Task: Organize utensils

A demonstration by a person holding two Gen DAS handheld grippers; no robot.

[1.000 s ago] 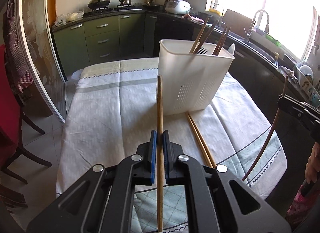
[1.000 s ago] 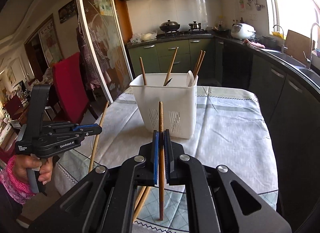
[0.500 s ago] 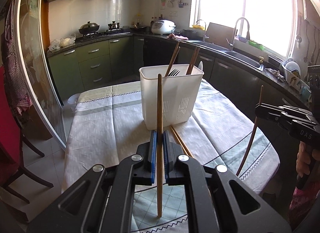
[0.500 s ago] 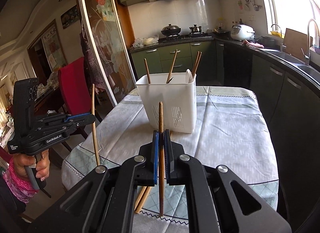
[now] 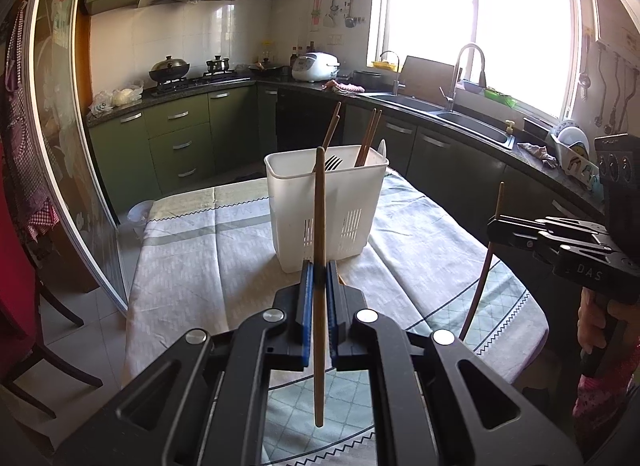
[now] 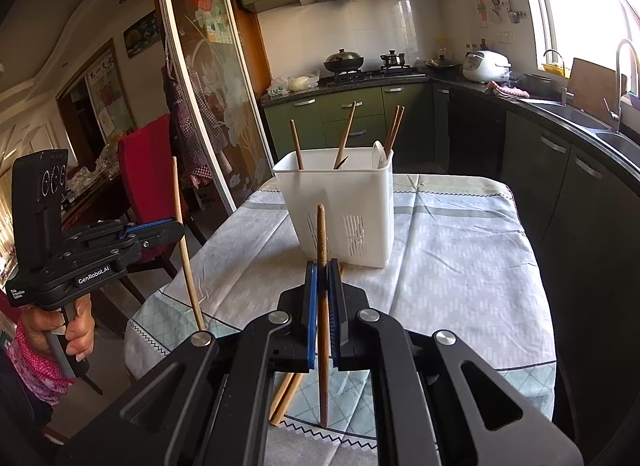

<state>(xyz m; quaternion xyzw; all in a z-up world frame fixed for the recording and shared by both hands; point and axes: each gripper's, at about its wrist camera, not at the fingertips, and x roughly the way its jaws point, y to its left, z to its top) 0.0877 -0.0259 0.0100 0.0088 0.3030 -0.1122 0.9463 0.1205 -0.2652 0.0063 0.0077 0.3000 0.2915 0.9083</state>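
1. Wooden and pale, a chopstick (image 5: 319, 266) stands nearly upright between the blue pads of the left gripper (image 5: 319, 278), which is pressed together on its middle. A second ago this gripper sat low and close in front of the white utensil holder (image 5: 326, 205); now it is higher and farther back, so the stick's top lines up with the holder's near rim. That reads as a lift clear of the table, ready for the drop.

2. White plastic, the holder stands on the cloth-covered table (image 5: 192, 250) at mid-table. Chopsticks (image 5: 370, 137) and a dark fork (image 5: 333, 163) already lean inside it, with a pale spoon-like piece at its right edge.

3. Two more chopsticks (image 6: 285, 398) lie flat on the cloth near the table's near edge, in front of the holder, mostly hidden under the right gripper in its own view. They are not yet sorted.

4. The right gripper (image 6: 323, 278) pinches a darker chopstick (image 6: 322, 306) the same way, upright and off the cloth. It has drifted only slightly and now holds steady on the right, beside the table's right edge as the left view shows it (image 5: 494, 221).

5. My judgement: both sticks are picked and raised, so the next step is carrying each over the holder's open top and releasing it tip down; the pair on the cloth remains after that.
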